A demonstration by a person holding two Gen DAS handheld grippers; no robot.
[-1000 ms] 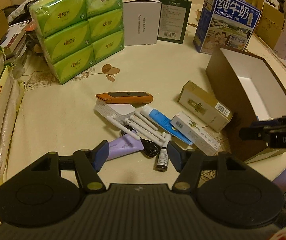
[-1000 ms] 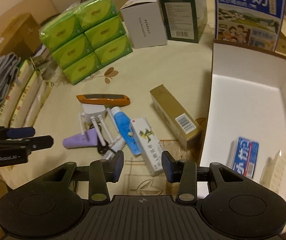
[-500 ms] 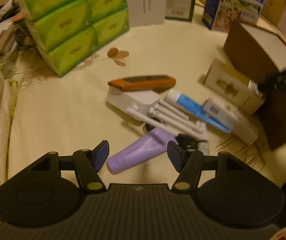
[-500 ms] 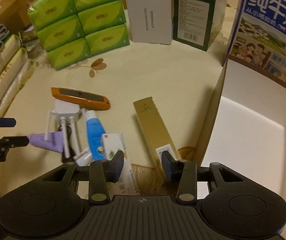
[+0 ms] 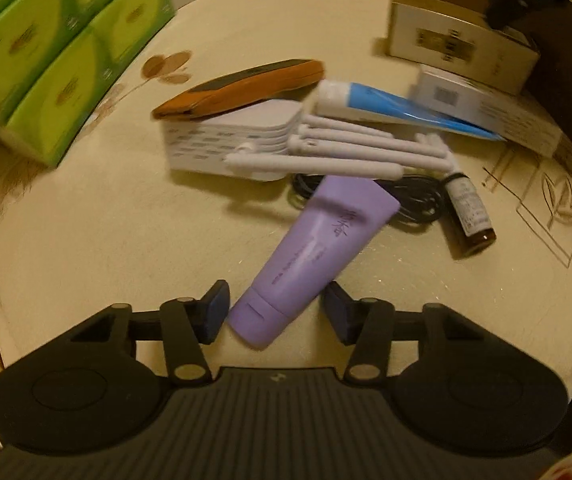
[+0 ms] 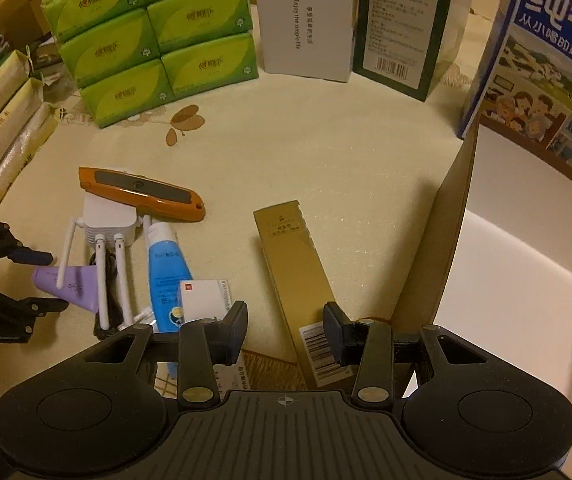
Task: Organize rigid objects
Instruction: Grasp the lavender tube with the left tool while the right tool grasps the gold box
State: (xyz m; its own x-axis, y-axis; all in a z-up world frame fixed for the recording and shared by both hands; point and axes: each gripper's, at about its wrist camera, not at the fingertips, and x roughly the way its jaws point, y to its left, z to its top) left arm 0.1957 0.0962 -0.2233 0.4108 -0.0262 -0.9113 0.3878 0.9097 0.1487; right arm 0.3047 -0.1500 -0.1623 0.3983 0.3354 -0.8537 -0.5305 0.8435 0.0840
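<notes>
The left gripper [image 5: 276,312] has dropped low over the table and rolled; a second ago it hung well above the pile, now its jaws straddle the cap end of the purple tube [image 5: 313,252] and are closing, the left pad just beside the cap, the right pad a little apart from it; the right gripper [image 6: 284,334] has slid sideways and lower, from over the white carton [image 6: 202,298] to over the gold box [image 6: 299,280], whose barcode end now lies between its fingers.
</notes>
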